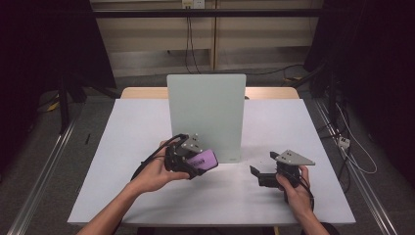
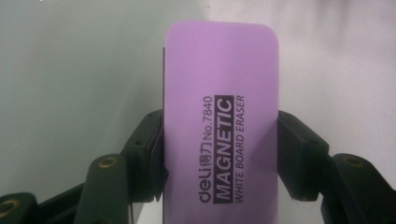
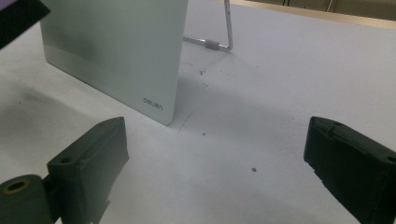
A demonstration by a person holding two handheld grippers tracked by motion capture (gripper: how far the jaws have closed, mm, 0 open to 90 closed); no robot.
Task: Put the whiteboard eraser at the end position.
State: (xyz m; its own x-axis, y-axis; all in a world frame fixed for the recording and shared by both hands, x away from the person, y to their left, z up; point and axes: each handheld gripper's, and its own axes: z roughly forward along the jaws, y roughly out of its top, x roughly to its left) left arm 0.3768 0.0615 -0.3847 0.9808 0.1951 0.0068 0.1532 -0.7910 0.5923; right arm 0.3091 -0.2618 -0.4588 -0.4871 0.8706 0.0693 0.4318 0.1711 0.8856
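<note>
Purple eraser (image 2: 222,126) held tight in the left gripper (image 1: 188,164), one black jaw on each long side, low down near the printed end. Up off the white table (image 1: 122,147), just in front of the pale whiteboard (image 1: 205,112) that stands upright in the middle, close to its bottom part. Probably light and easy to lift, with a hard smooth plastic back that could slip a little. Looks like a dark soft layer along one edge, maybe felt, but hard to tell from here. Best to pinch across the narrow sides, just like now, so the flat wiping face stays free. Not likely to break. Right gripper (image 3: 215,158) wide open and empty, low over the table, to the right of the whiteboard, well apart from the eraser.
</note>
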